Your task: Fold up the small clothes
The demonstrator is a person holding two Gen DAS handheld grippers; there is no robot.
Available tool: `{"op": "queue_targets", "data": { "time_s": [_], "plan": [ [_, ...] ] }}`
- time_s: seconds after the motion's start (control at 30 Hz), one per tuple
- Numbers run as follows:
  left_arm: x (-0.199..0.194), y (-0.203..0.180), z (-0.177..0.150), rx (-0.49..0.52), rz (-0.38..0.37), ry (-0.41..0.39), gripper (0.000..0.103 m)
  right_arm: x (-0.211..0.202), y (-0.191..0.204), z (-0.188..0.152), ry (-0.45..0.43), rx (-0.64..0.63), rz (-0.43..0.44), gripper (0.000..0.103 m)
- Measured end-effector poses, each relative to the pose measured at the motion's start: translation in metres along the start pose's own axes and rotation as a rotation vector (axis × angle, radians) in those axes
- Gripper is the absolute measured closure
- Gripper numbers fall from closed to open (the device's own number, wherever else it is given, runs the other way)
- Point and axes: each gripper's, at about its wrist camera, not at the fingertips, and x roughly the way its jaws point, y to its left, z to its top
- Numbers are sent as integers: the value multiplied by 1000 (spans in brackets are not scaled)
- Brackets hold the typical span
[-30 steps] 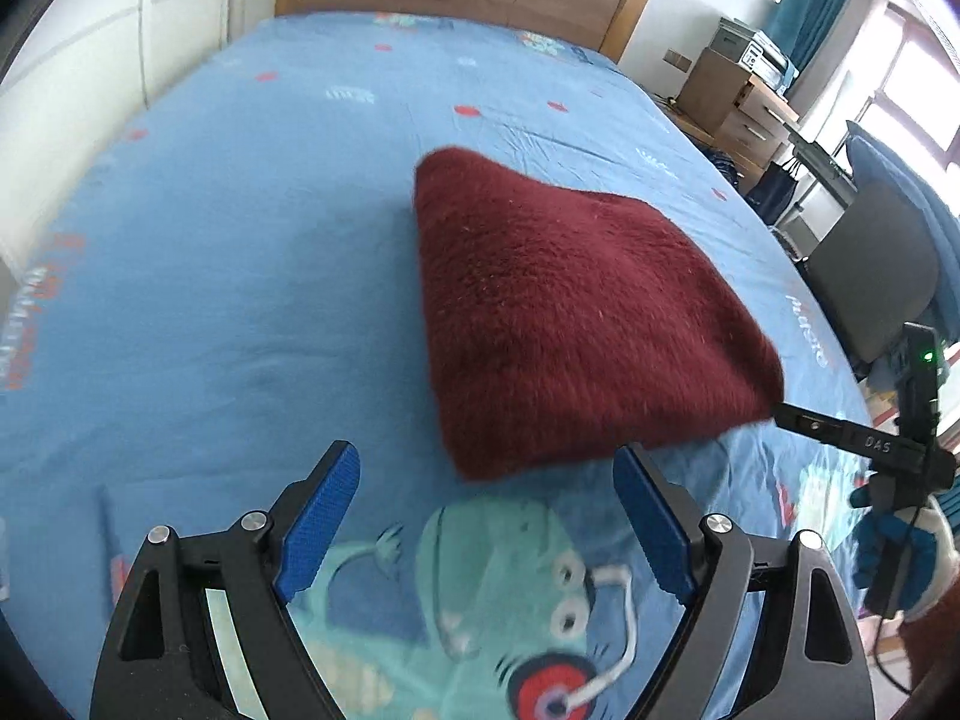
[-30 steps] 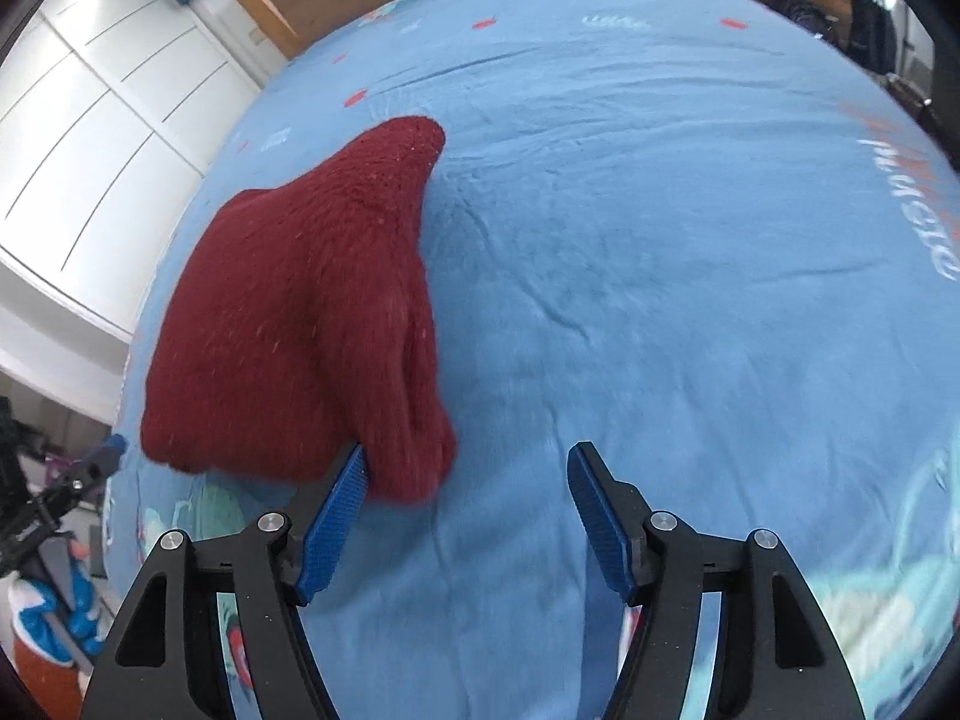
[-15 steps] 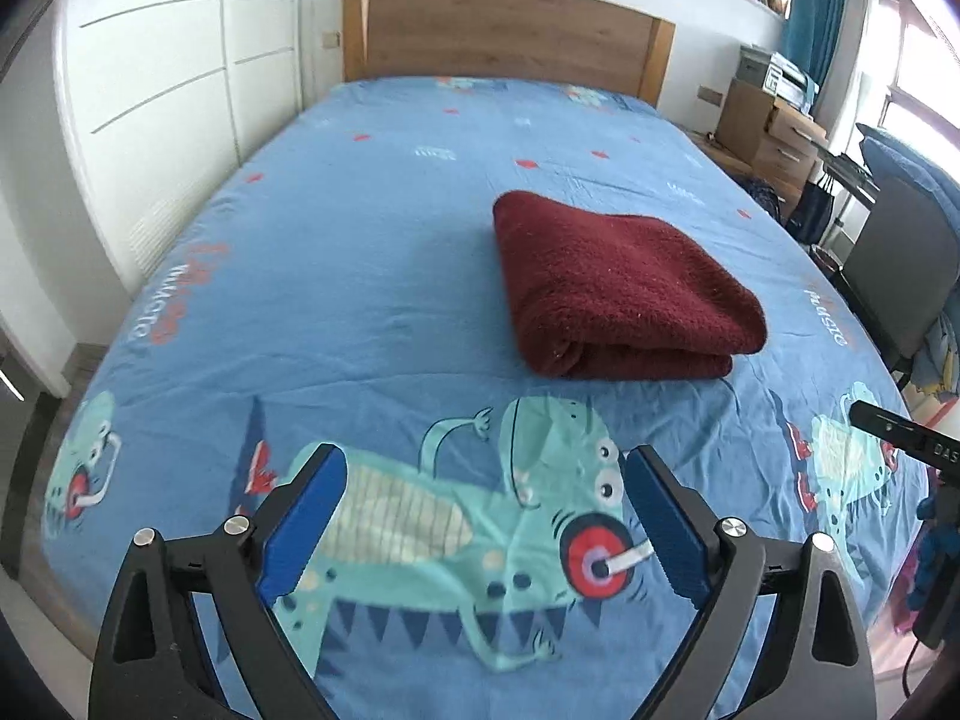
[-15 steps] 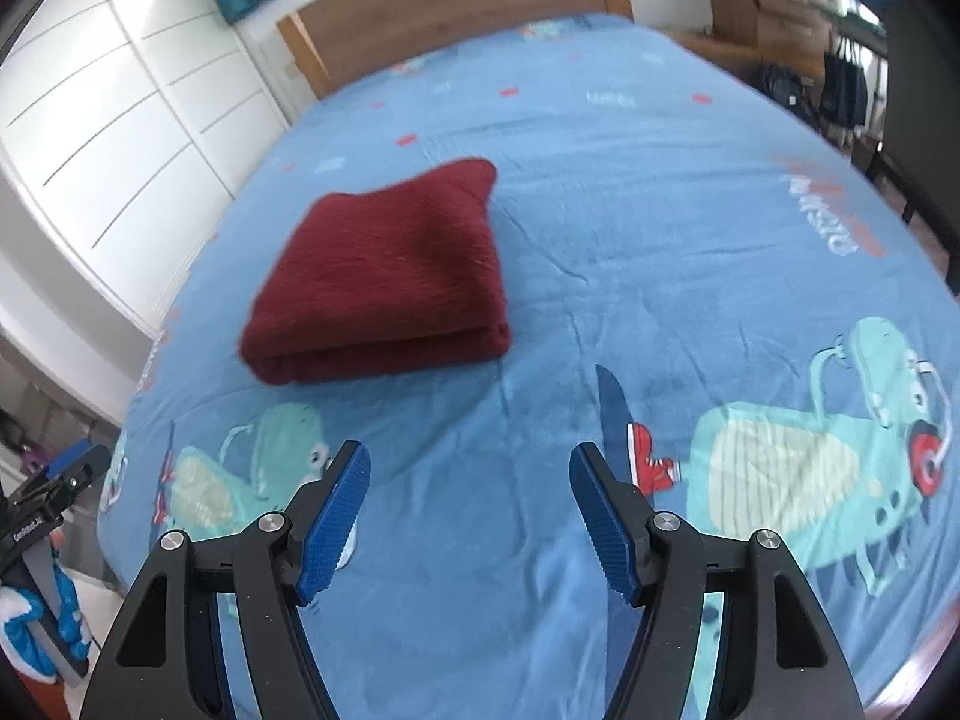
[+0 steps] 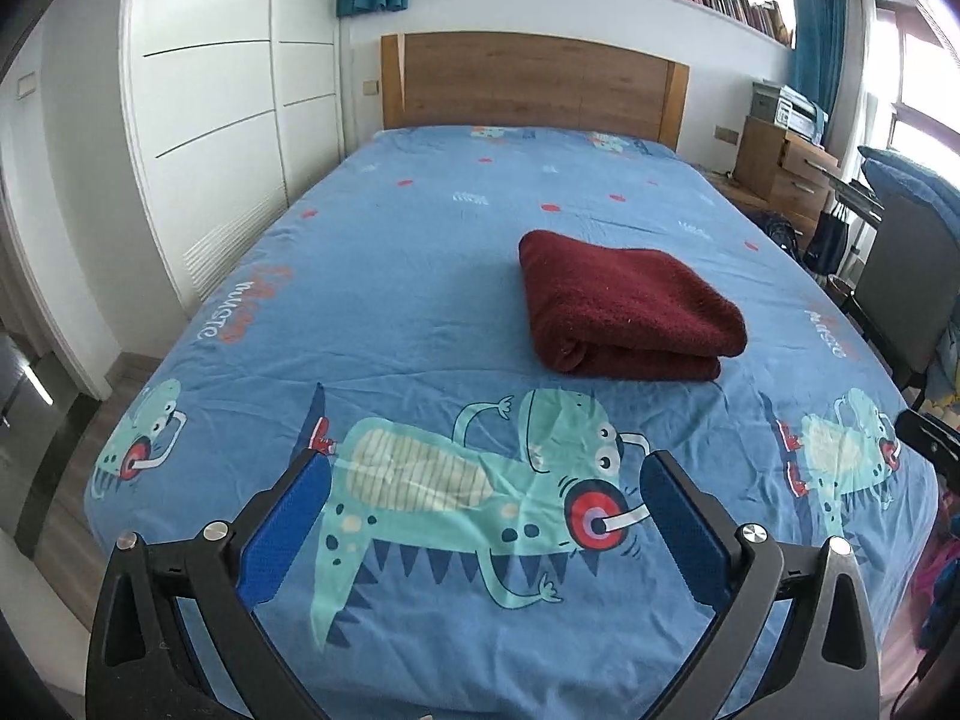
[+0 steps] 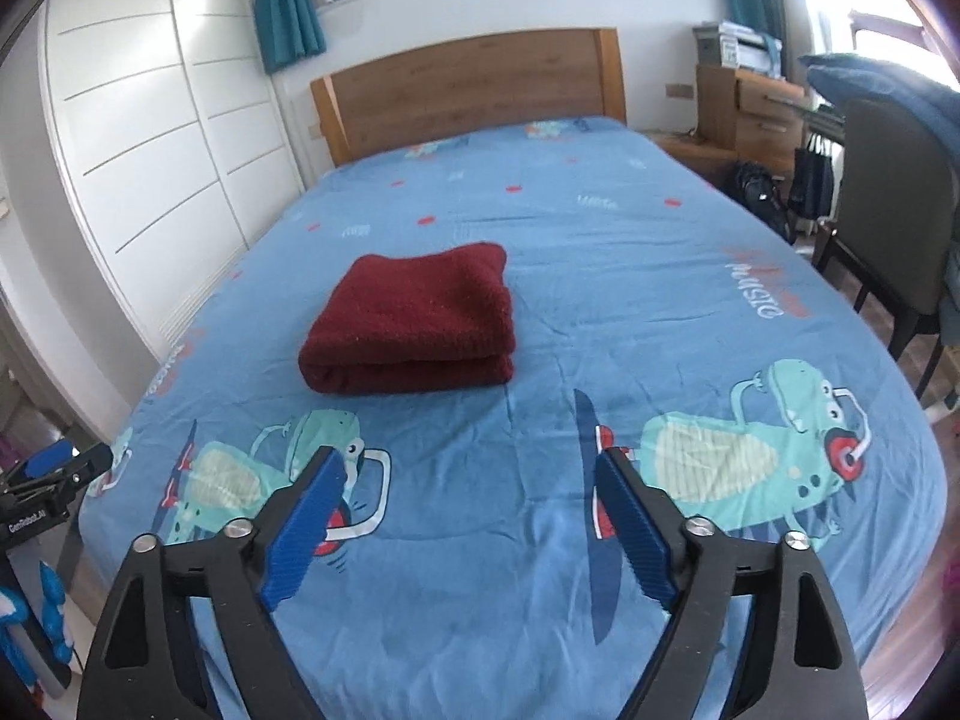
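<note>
A dark red knitted garment [image 5: 624, 306] lies folded into a thick rectangle on the blue dinosaur-print bed sheet [image 5: 390, 312]; it also shows in the right wrist view [image 6: 414, 324]. My left gripper [image 5: 480, 516] is open and empty, well back from the garment, above the foot of the bed. My right gripper [image 6: 471, 516] is open and empty too, also well short of the garment. Nothing touches the garment.
A wooden headboard [image 5: 528, 84] closes the far end of the bed. White wardrobe doors [image 5: 198, 120] run along the left. A dark chair [image 6: 888, 192] and wooden drawers [image 6: 756, 114] stand to the right. The left gripper's body [image 6: 42, 492] shows at the right wrist view's left edge.
Both grippers have drawn back and up from the red garment, which they were right next to a second ago. The garment now lies folded and still on the bed. Both stay open.
</note>
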Motion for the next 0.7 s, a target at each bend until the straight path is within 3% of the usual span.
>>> {"op": "queue_targets", "data": {
  "time_s": [0.03, 0.3, 0.7],
  "plan": [
    [-2, -2, -1, 0, 2, -5, 1, -3, 0, -1, -8, 0, -3, 1],
    [-20, -9, -7, -19, -12, -59, 1, -27, 0, -12, -78, 8, -36, 1],
    [-25, -10, -11, -17, 76, -117, 1, -33, -4, -23, -106, 6, -70, 1]
  ]
}}
